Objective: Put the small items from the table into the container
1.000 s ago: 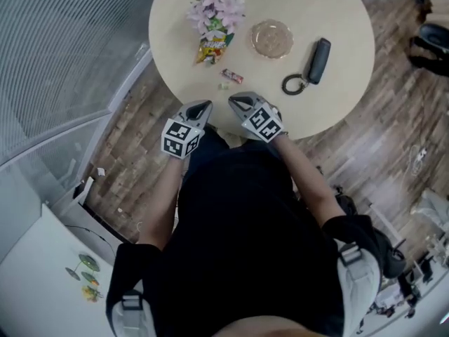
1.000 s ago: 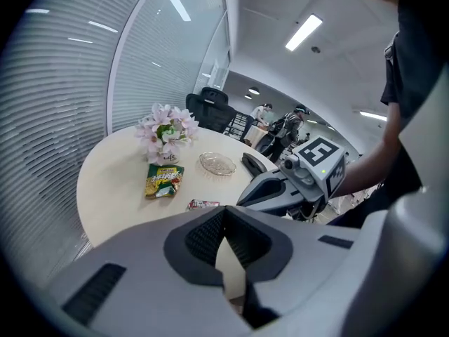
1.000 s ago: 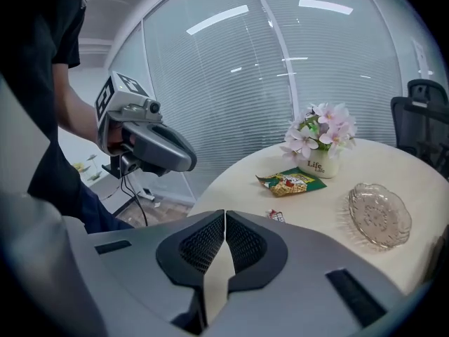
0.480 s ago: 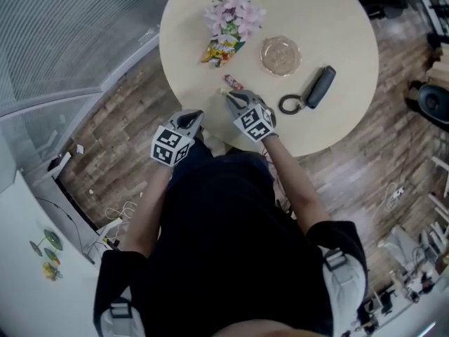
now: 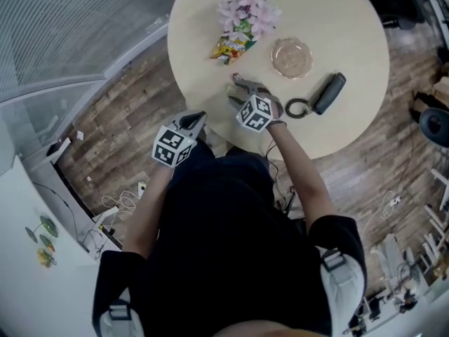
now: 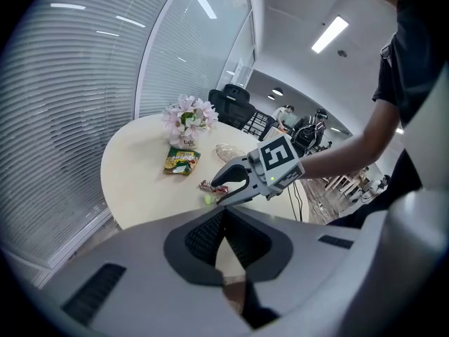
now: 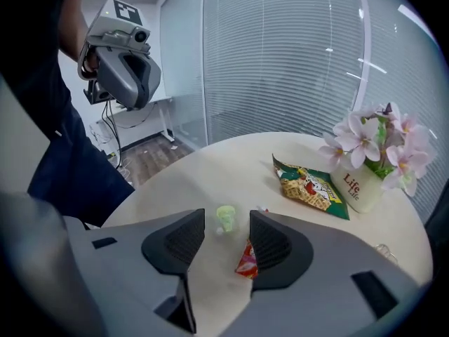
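Note:
A small green candy [image 7: 226,218] lies on the round beige table [image 5: 351,20], and a red wrapped candy [image 7: 246,258] sits just beside it. My right gripper [image 7: 227,229] is low over them and its jaws are opening. The green candy sits between the pads, untouched, and the red one is partly hidden behind the right finger. From the left gripper view the right gripper [image 6: 217,192] straddles both candies. The left gripper [image 5: 200,116] hangs shut and empty off the table's near edge. A glass dish [image 5: 292,57] stands farther back.
A snack packet [image 5: 230,47] lies against a white pot of pink flowers [image 5: 247,11] at the back. A dark key fob on a ring [image 5: 328,94] lies right of the right gripper. Wooden floor surrounds the table, with glass walls and blinds to the left.
The right gripper has moved forward and down onto the candies, rolled, and its jaws have gone from shut to wide apart. The left gripper stays shut near the table edge.

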Demonstrator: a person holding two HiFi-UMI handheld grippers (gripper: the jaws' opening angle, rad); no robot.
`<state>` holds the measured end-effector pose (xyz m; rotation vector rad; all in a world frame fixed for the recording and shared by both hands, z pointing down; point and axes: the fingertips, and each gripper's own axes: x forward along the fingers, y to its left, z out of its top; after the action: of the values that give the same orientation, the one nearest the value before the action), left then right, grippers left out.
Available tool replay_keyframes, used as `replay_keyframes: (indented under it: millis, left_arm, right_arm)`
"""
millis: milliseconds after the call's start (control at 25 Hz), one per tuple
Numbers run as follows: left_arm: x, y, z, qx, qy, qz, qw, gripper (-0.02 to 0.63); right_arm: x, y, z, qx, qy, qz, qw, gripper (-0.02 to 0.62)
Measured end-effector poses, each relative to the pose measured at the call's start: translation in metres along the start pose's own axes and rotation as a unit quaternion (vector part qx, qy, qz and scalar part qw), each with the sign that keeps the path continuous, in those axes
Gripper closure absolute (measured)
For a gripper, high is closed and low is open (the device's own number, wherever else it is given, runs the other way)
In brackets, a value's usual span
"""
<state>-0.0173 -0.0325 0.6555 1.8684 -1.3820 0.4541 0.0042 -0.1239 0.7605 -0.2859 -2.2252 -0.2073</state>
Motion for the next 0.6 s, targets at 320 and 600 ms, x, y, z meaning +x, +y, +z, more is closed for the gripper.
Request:
replay_keyframes:
  millis: [320,600]
  left_arm:
    - [-0.005,0.010,-0.001,-0.007,-0.002,0.005,1.0000,0.603]
    - [-0.009,0.015,-0.001,-0.010,-0.004,0.008,0.9999,0.603]
  right_arm:
    - [0.011,-0.005,0.002,-0.002,0.007,-0.001,1.000,0.400]
    - [0.019,-0.002,-0.009,-0.001,0.033,0.004,0.999,0.471]
